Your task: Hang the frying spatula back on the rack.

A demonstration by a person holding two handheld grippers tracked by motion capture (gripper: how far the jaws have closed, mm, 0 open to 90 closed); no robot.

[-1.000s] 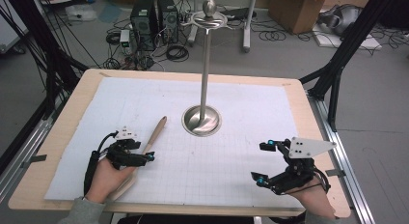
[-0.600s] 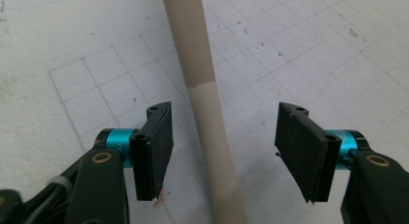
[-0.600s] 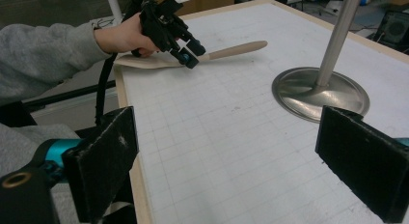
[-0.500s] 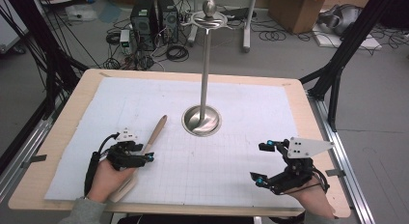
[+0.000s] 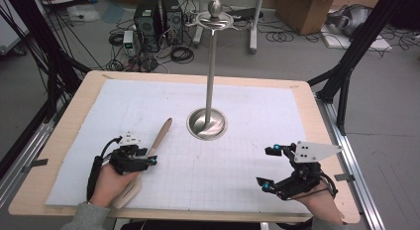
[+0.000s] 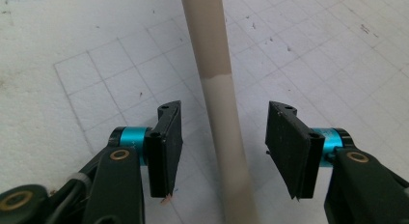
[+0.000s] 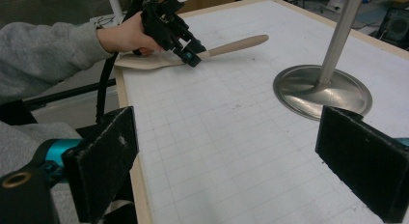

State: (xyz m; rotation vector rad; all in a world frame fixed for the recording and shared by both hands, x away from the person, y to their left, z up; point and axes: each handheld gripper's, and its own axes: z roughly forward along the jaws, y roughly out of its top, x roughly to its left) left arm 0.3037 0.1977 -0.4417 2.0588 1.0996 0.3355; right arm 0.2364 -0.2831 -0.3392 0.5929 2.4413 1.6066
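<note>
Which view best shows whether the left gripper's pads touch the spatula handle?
The left gripper view: the spatula handle runs between both pads with gaps either side. High view shows the left gripper over it; right gripper view shows it from afar.

My wooden table (image 5: 317,108) has a white mat (image 5: 257,141) on it. A spoon (image 5: 157,141) and a metal stand (image 5: 208,123) sit on the mat.

One wooden spatula (image 5: 157,138), lying on the mat. One white gridded mat (image 5: 247,116). One wooden tabletop (image 5: 322,121). One metal stand (image 5: 212,76) with round base and single upright pole. Two handheld grippers: left gripper (image 5: 151,157), right gripper (image 5: 267,166). Two black computer towers (image 5: 158,17) on the floor beyond. One cardboard box (image 5: 302,9).
</note>
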